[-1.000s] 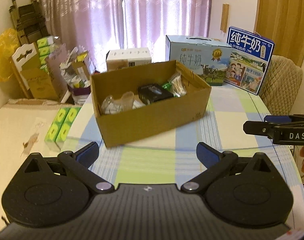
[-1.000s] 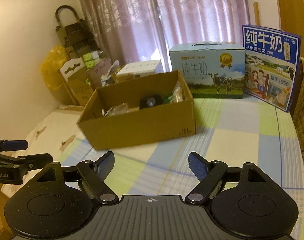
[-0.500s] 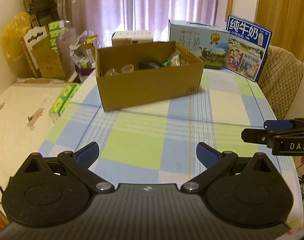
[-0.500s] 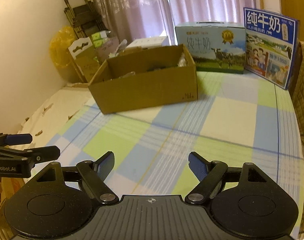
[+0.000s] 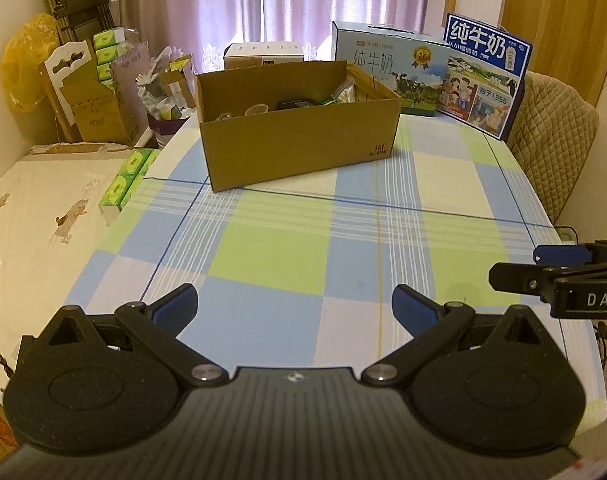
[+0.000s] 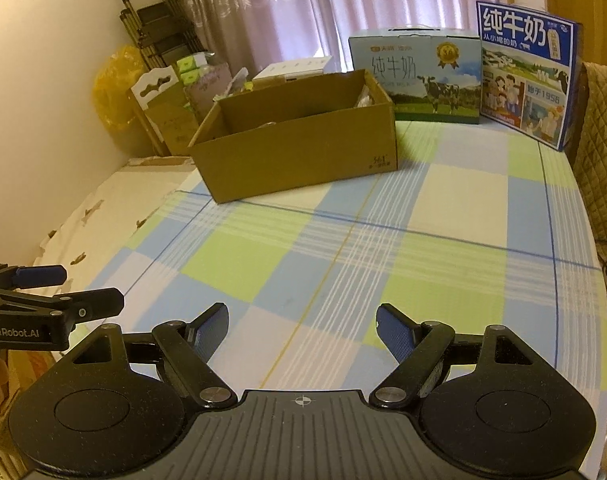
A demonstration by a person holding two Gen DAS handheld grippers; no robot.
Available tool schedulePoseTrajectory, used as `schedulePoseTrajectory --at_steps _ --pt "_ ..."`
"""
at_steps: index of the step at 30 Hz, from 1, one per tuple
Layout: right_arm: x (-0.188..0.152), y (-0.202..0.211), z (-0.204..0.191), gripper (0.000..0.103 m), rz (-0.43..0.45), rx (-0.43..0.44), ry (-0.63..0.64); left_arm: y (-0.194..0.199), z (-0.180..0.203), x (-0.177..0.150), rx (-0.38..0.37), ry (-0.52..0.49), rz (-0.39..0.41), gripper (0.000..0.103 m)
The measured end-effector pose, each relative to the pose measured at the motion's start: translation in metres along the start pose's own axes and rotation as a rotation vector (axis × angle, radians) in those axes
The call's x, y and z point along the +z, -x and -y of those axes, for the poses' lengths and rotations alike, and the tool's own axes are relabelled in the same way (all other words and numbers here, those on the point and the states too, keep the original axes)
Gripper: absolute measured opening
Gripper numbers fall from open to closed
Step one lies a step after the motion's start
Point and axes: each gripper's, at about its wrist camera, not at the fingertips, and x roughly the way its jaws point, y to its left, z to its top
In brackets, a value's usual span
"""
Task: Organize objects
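The open cardboard box [image 5: 299,142] stands at the far end of the bench [image 5: 287,256], on its checked cloth. Its long axis runs across the view, slightly skewed, with the right end farther back. From the left wrist view a clear cup [image 5: 256,110], a black item [image 5: 295,103] and a crinkled packet [image 5: 342,94] show inside; the right wrist view sits lower and shows little more than the box's inner walls [image 6: 299,106]. Two milk cartons [image 5: 387,66] [image 5: 485,76] stand behind the box to the right. Green tissue packs [image 5: 127,180] lying on the bed at the left appear only from the left wrist. The left gripper [image 5: 294,308] and the right gripper [image 6: 302,328] hover over the near end of the bench, well apart from the box, each with jaws spread and holding nothing.
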Motion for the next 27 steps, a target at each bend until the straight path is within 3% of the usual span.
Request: schedulePoseTrajectory --at_steps 15,27 --pt "-0.030 0.018 -0.042 0.078 -0.008 -0.027 -0.004 0.024 -0.026 -0.029 -0.020 -0.012 -0.023 0.102" --pt "-0.045 0.027 -0.051 0.078 -0.022 -0.045 -0.014 0.033 -0.028 -0.041 -0.038 -0.020 -0.030 0.102"
